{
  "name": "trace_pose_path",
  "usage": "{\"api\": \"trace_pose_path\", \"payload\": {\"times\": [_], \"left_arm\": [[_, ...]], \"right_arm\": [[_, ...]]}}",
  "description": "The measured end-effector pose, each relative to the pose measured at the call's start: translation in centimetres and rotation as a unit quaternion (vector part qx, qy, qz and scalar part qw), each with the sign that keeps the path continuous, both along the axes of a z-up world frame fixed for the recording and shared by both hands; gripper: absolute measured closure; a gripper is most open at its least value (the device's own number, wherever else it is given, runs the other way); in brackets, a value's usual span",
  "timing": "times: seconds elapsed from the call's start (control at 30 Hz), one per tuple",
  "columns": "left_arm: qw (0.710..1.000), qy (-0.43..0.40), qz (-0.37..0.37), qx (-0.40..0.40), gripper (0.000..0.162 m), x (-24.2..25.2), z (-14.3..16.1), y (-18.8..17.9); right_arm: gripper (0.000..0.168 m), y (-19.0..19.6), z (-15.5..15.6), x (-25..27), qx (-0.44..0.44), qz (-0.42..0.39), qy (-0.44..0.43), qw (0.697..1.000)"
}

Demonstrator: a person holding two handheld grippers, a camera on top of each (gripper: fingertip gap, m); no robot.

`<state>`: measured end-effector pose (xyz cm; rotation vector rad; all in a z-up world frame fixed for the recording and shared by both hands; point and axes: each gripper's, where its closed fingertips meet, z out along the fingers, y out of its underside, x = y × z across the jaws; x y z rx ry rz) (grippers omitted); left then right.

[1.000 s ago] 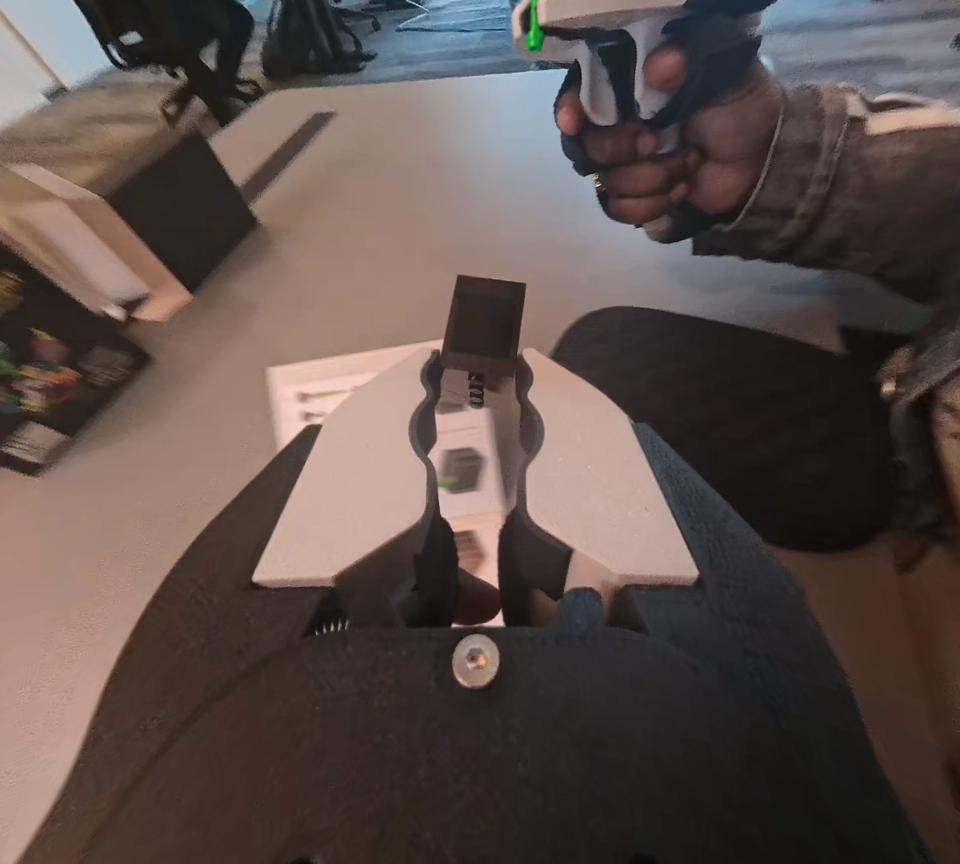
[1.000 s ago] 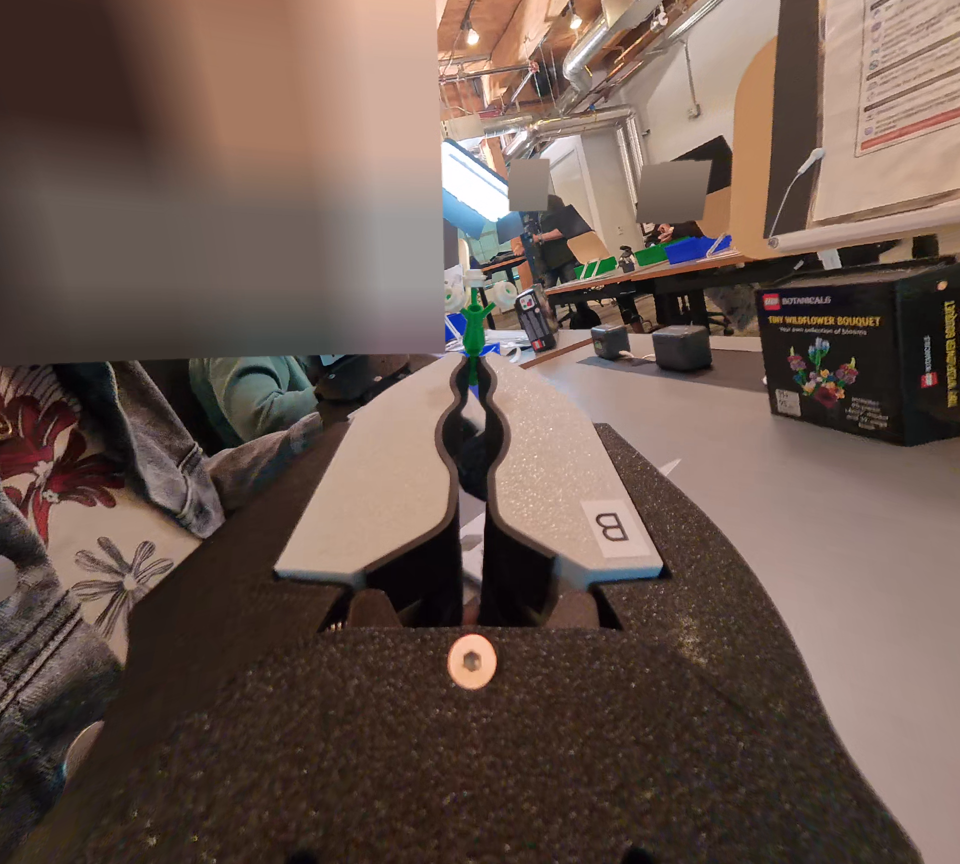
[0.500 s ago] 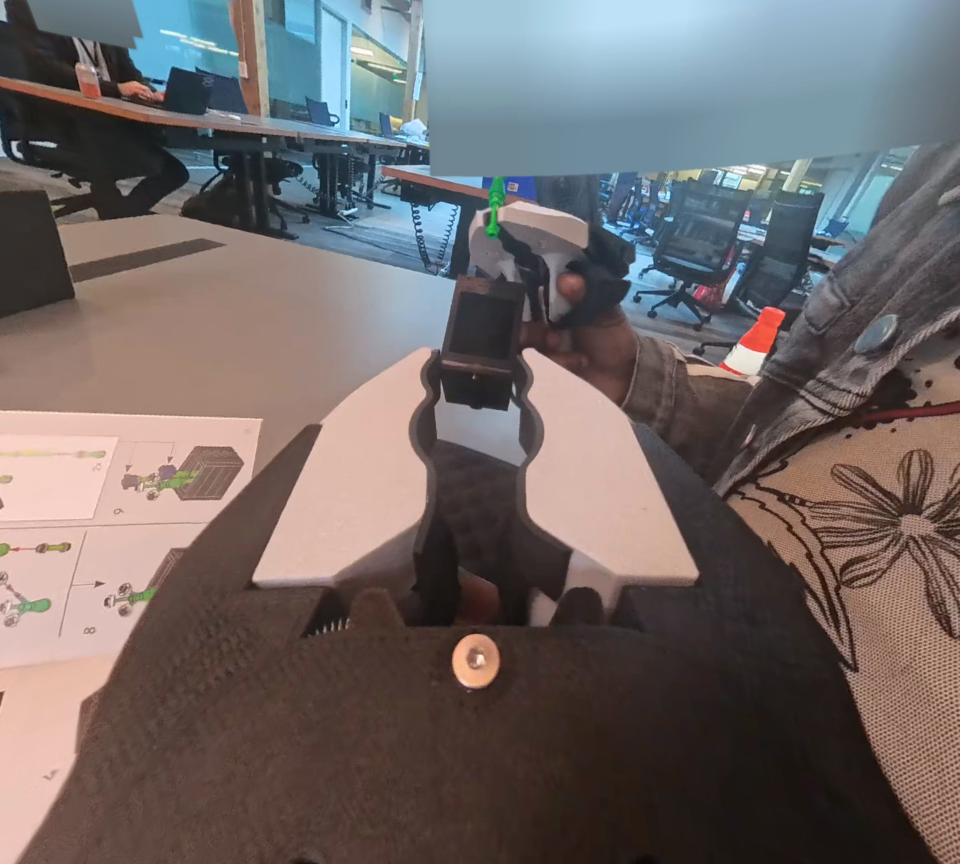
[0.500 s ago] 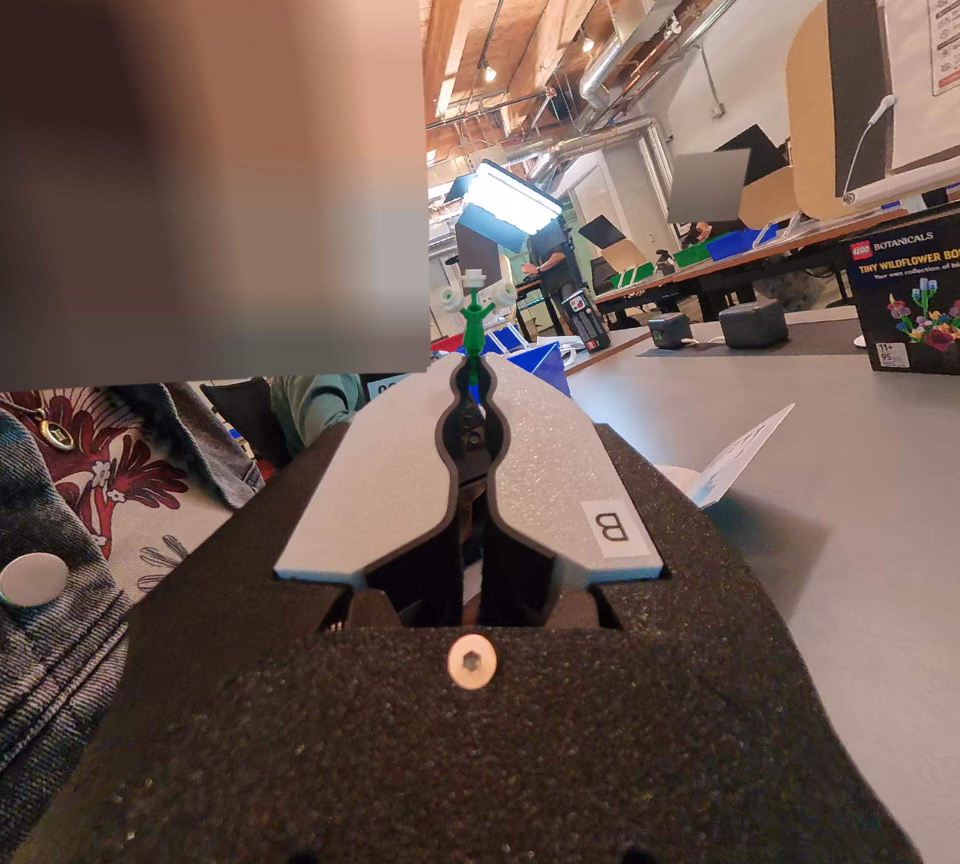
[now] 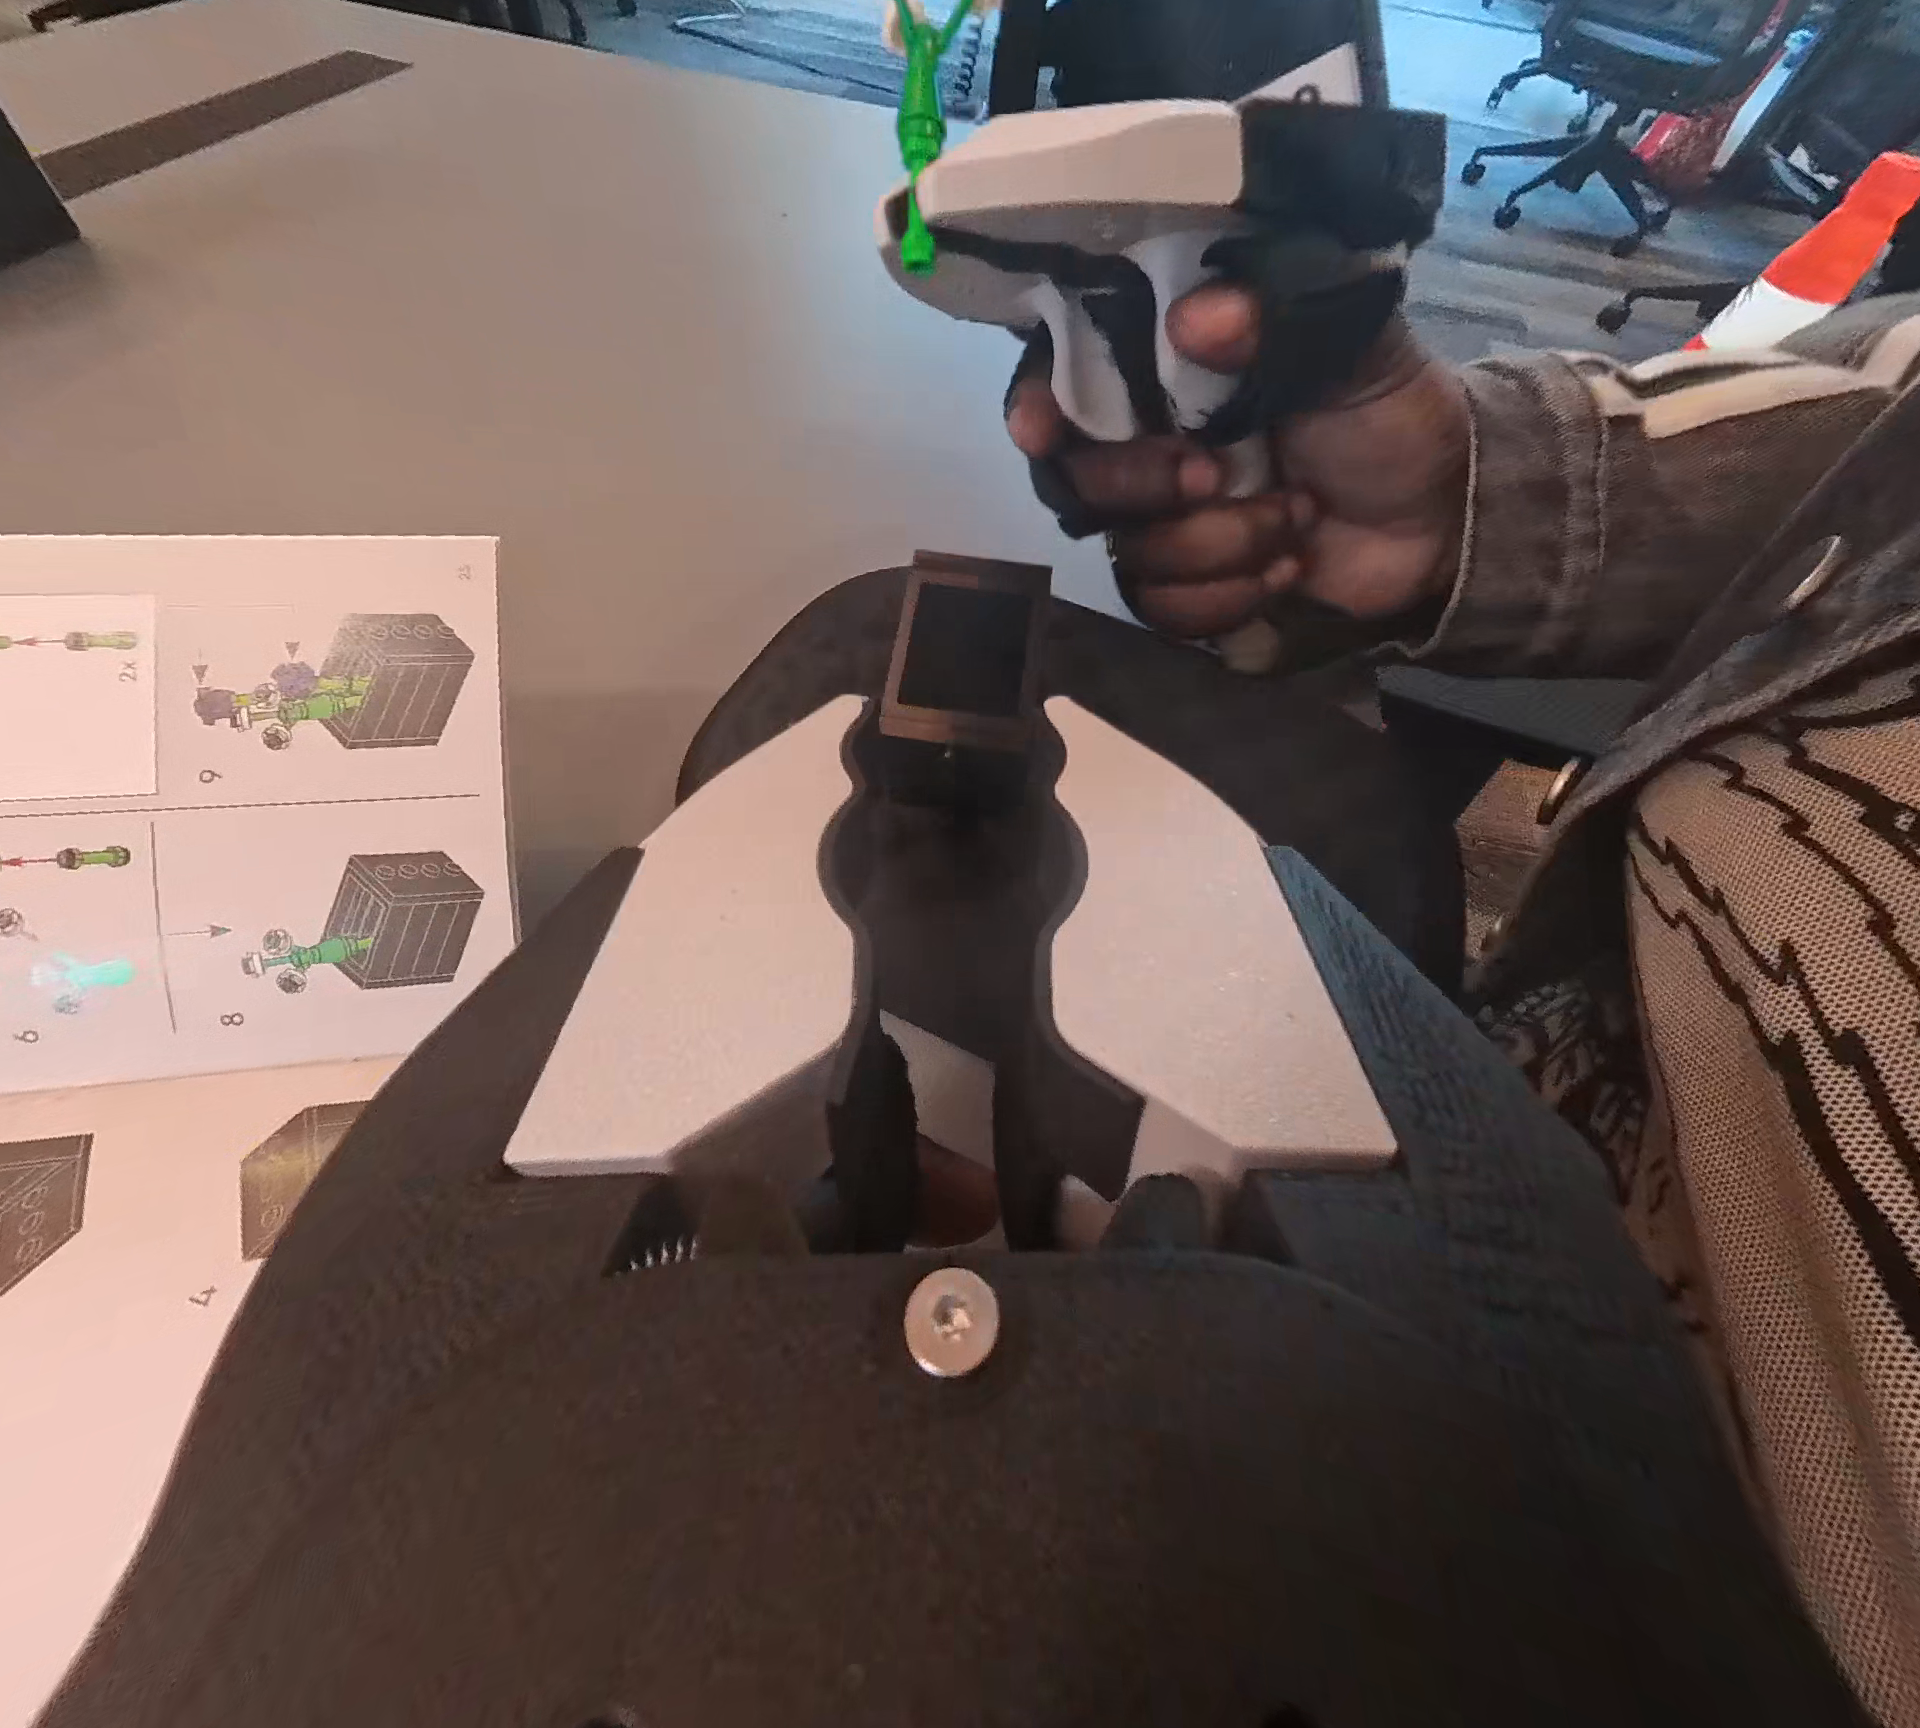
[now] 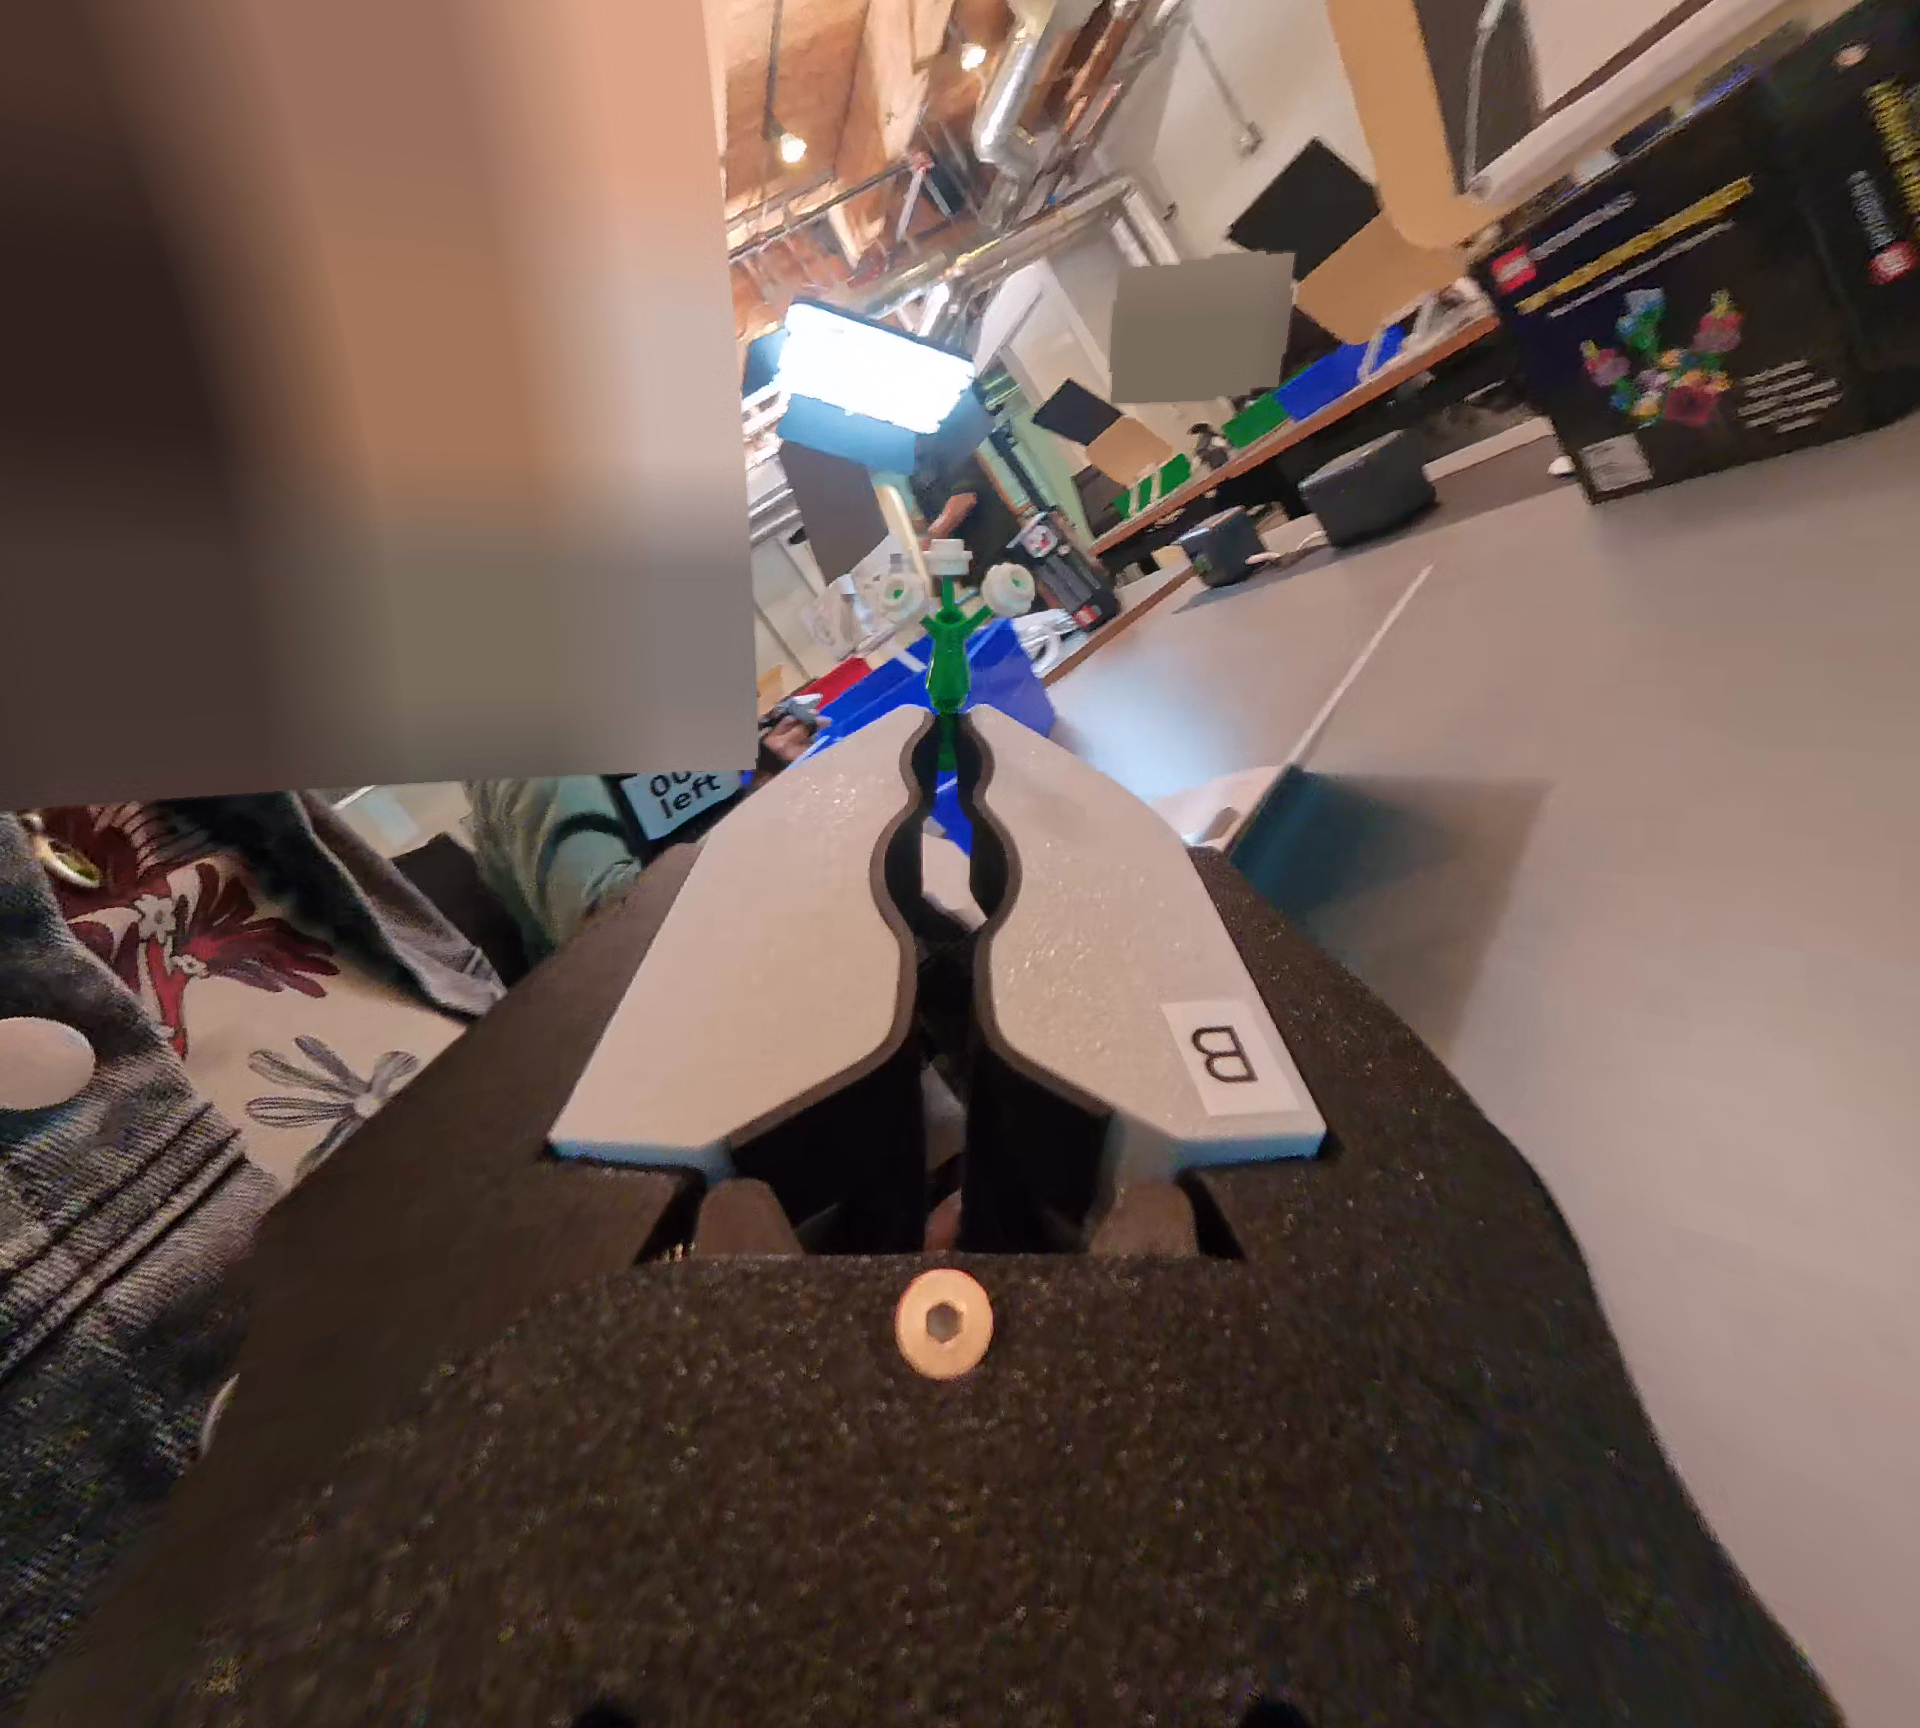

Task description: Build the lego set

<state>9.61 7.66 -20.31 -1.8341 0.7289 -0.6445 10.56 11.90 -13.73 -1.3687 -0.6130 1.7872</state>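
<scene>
My left gripper (image 5: 961, 722) is shut on a dark hollow Lego box piece (image 5: 966, 665), held above the table edge with its open face toward the camera. My right gripper (image 6: 948, 722) is shut on a green Lego stem (image 6: 945, 670) that forks into three white round buds. In the left wrist view the right gripper (image 5: 914, 244) shows up and to the right of the box piece, held by a hand, with the green stem (image 5: 917, 109) pointing upward. The stem and the box piece are apart.
An open instruction booklet (image 5: 249, 805) lies on the grey table (image 5: 468, 307) at the left. The black Lego set box (image 6: 1704, 348) stands on the table at the far right. A dark round chair seat (image 5: 1299, 764) lies below the grippers. The person's patterned shirt and denim jacket (image 5: 1766, 951) are at the right.
The left gripper has tilted back down toward the table and booklet. The right gripper has rolled, and now sits higher and nearer above the box piece. Both grips are unchanged.
</scene>
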Motion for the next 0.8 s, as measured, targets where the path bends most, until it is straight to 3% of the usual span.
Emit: {"api": "trace_pose_path", "payload": {"times": [0.8], "left_arm": [[0.999,0.007,-0.013,-0.036,0.134,0.1,-1.3,0.3]], "right_arm": [[0.165,0.0,-2.2,-1.3,-0.006,-0.006,-0.083,0.997]]}}
